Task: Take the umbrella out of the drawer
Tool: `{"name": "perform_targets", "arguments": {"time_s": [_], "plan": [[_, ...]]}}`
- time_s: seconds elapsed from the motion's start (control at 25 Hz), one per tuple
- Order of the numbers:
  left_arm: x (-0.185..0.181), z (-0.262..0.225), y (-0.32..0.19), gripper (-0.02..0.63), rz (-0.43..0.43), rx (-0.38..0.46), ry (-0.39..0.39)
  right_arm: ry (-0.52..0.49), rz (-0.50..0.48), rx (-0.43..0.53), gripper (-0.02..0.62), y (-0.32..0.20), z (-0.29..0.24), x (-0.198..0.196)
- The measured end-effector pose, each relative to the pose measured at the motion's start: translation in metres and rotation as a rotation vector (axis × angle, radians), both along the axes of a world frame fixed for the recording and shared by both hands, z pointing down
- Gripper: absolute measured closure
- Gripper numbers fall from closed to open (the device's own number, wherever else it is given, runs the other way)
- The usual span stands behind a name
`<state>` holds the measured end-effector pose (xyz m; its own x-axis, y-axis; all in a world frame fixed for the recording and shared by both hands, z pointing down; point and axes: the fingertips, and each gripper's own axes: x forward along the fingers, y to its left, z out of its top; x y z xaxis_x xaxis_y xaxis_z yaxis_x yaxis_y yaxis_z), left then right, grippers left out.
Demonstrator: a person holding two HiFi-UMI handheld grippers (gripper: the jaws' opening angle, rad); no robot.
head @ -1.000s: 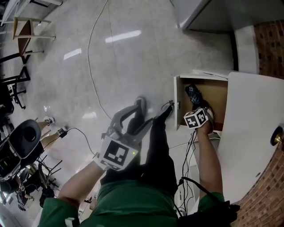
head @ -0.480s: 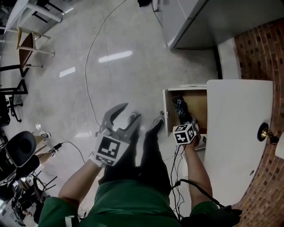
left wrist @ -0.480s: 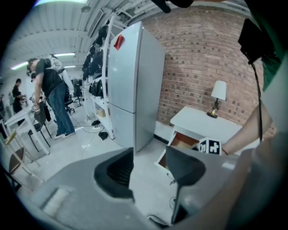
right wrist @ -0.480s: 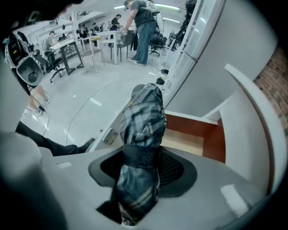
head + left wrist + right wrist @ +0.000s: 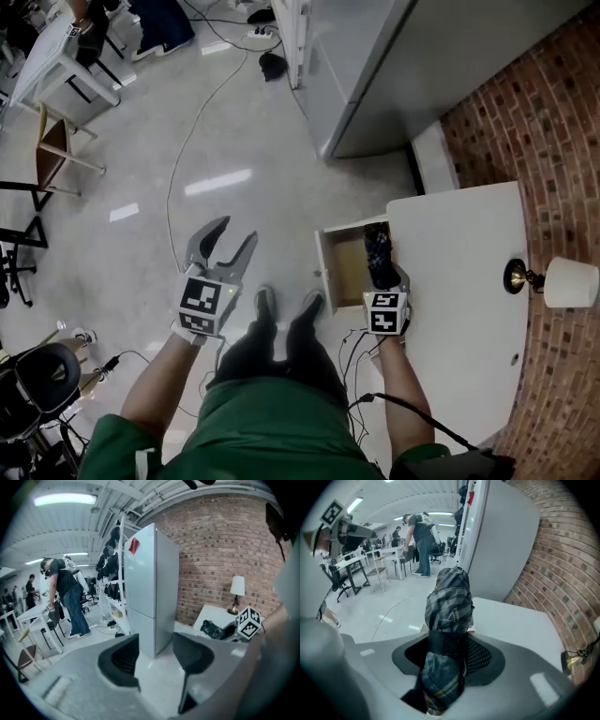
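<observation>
The right gripper (image 5: 381,274) has the umbrella (image 5: 448,605), a folded, dark plaid one with a black strap round its middle, and both jaws pinch it at that strap. Seen from the head view it sits right over the open drawer (image 5: 326,268), its far end pointing away from the person, along the edge of the white cabinet top (image 5: 459,281). The drawer sticks out of that cabinet, wooden inside with a white front. Over on the other side, the left gripper (image 5: 233,236) hangs above the pale floor (image 5: 141,244), jaws spread wide with nothing between them, facing a tall grey fridge (image 5: 151,585). A small lamp (image 5: 561,282) stands on the cabinet top by the brick wall (image 5: 534,131).
</observation>
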<state>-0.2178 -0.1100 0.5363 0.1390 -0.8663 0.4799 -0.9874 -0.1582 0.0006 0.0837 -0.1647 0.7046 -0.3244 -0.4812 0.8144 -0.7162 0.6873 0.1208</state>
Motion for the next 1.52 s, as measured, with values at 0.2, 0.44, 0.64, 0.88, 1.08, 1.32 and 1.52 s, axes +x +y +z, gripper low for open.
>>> {"name": "perform_targets", "arguments": {"time_s": [0.2, 0.44, 0.64, 0.88, 1.08, 1.32, 1.52], "plan": [[-0.006, -0.033, -0.011, 0.383, 0.018, 0.049, 0.003, -0.083, 0.137, 0.04, 0.397, -0.006, -0.054, 0.018], [-0.004, -0.067, -0.03, 0.383, 0.087, 0.115, -0.001, -0.103, 0.261, 0.12, 0.397, -0.008, -0.106, 0.051], [0.01, -0.088, -0.047, 0.383, 0.18, 0.162, 0.01, -0.071, 0.372, 0.196, 0.397, -0.004, -0.141, 0.093], [0.034, -0.098, -0.056, 0.383, 0.273, 0.195, 0.027, -0.092, 0.538, 0.212, 0.397, 0.014, -0.159, 0.15], [0.059, -0.097, -0.053, 0.383, 0.331, 0.183, 0.015, -0.074, 0.622, 0.184, 0.397, 0.025, -0.151, 0.201], [0.08, -0.095, -0.052, 0.383, 0.319, 0.172, -0.011, -0.061, 0.713, 0.127, 0.397, 0.034, -0.134, 0.271], [0.101, -0.092, -0.056, 0.385, 0.279, 0.158, -0.023, -0.045, 0.726, 0.071, 0.397, 0.03, -0.117, 0.322]]}}
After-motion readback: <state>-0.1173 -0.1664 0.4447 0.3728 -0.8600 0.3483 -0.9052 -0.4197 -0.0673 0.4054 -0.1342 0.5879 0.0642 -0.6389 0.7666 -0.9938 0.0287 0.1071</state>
